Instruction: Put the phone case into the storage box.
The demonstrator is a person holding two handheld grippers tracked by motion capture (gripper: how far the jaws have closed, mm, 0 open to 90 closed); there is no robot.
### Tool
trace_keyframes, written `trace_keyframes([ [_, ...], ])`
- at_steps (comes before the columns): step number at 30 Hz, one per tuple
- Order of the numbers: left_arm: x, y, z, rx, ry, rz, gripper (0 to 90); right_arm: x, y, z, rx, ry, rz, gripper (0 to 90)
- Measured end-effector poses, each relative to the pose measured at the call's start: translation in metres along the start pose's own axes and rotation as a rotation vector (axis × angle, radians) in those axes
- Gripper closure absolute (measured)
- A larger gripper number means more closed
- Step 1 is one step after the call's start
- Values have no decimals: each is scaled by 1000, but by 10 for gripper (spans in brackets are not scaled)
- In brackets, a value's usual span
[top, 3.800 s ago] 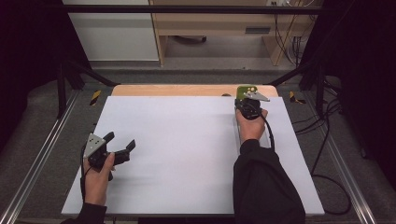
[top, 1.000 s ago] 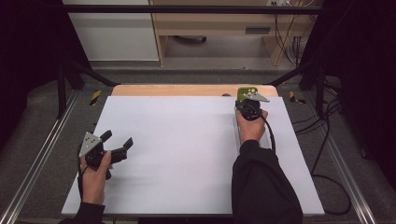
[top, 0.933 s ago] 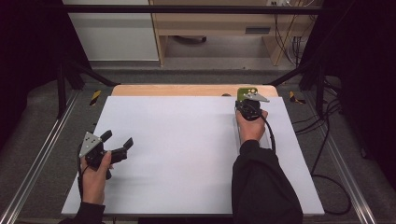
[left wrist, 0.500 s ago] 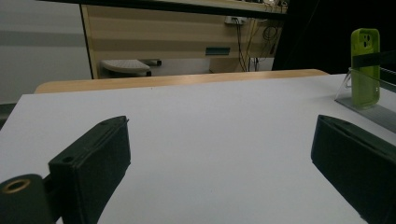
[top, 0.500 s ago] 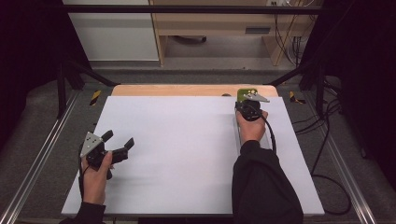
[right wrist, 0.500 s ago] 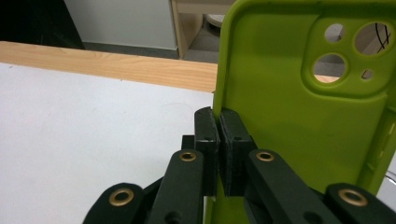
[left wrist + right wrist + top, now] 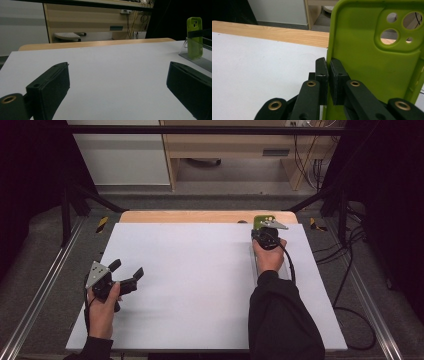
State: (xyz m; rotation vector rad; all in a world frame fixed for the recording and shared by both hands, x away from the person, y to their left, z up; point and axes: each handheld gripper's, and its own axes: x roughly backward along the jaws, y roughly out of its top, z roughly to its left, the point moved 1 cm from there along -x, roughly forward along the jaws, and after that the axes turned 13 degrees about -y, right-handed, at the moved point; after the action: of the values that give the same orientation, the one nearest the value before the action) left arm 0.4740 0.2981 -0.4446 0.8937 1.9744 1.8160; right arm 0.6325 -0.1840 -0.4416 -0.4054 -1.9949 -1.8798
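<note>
Upright lime-green phone case (image 7: 372,62), far right

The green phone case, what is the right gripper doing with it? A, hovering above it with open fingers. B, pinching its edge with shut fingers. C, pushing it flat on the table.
B: the right gripper has its fingers closed on the left edge of the upright green phone case.

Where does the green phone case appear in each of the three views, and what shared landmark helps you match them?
High view: green phone case at the table's far right, above the right gripper.
Left gripper view: upper right, upright on a clear stand.
Right gripper view: right half, its edge between the jaws.
Shared landmark: the wooden table edge.
</note>
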Motion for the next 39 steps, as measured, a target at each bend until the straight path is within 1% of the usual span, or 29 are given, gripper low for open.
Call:
trace_keyframes([
  [7, 1, 0, 1, 0, 0, -2, 42, 0, 1, 1, -7, 0, 5, 820],
  [11, 1, 0, 1, 4, 2, -3, 42, 1, 2, 1, -20, 2, 4, 783],
  [13, 0, 0, 0, 8, -1, -2, 42, 2, 3, 0, -25, -5, 0, 761],
  [16, -1, 0, 0, 1, -4, 3, 42, 3, 4, -2, -29, -11, -4, 725],
  [17, -1, 0, -1, 6, -4, 1, 42, 3, 5, -3, -30, -15, -6, 716],
  [19, -2, 0, -1, 6, -4, 1, 42, 4, 5, -4, -32, -20, -10, 699],
  [23, -2, 0, -1, 3, -3, 2, 42, 7, 9, -6, -44, -22, -38, 679],
  [30, -3, 0, -2, 2, -8, 4, 42, 9, 10, -9, -40, -33, -41, 660],
  [37, -2, 1, -2, 2, -6, -1, 42, 11, 11, -8, -40, -41, -47, 620],
  [39, -2, 1, -2, 0, -8, 0, 42, 11, 12, -8, -32, -44, -49, 612],
])
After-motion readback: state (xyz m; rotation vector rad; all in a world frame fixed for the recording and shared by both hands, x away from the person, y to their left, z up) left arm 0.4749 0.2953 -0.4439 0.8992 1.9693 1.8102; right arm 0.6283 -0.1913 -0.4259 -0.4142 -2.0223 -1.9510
